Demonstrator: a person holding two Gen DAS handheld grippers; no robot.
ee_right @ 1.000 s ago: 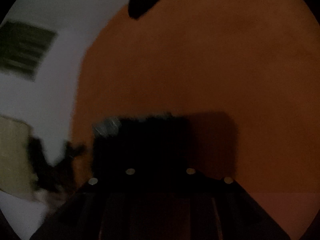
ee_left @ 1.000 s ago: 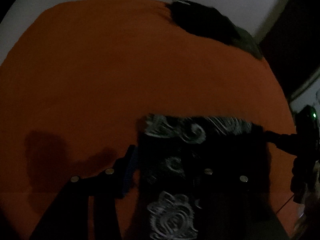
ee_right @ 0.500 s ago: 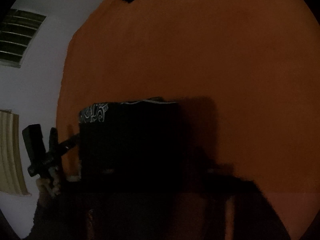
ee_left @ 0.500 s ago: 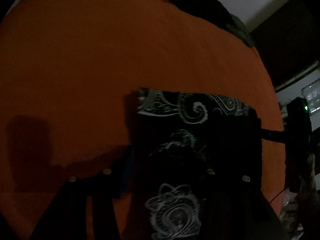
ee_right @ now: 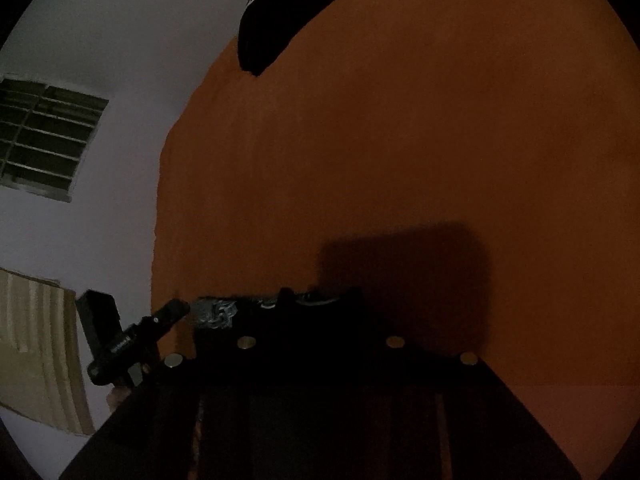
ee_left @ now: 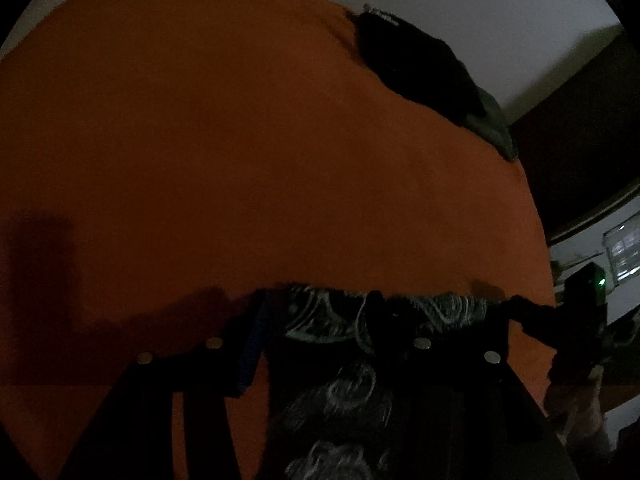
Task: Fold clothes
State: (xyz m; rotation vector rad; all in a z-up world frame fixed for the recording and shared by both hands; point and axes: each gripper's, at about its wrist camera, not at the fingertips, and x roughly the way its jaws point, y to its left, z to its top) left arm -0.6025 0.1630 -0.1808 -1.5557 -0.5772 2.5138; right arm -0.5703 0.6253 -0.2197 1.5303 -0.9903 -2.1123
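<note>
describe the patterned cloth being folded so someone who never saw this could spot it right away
Start from the big orange sheet that fills most of the view. At its near edge, right in front of the grippers, hangs a black cloth. Unlike the plain dark pile at the sheet's far edge, it carries pale swirling paisley-like prints.

A sheet [ee_left: 248, 152] covers the surface and fills most of both views, with a wall [ee_left: 500, 12] behind its far edge. A folded garment [ee_left: 344, 360] lies on the near part of the sheet, between the 2 grippers: the left gripper [ee_left: 332, 344] at its left end, the right gripper [ee_right: 320, 320] at its right end. A pile of clothes [ee_left: 420, 68] sits on the far edge of the sheet, well apart from the garment. A window [ee_right: 44, 144] is set in the wall left of the sheet.
</note>
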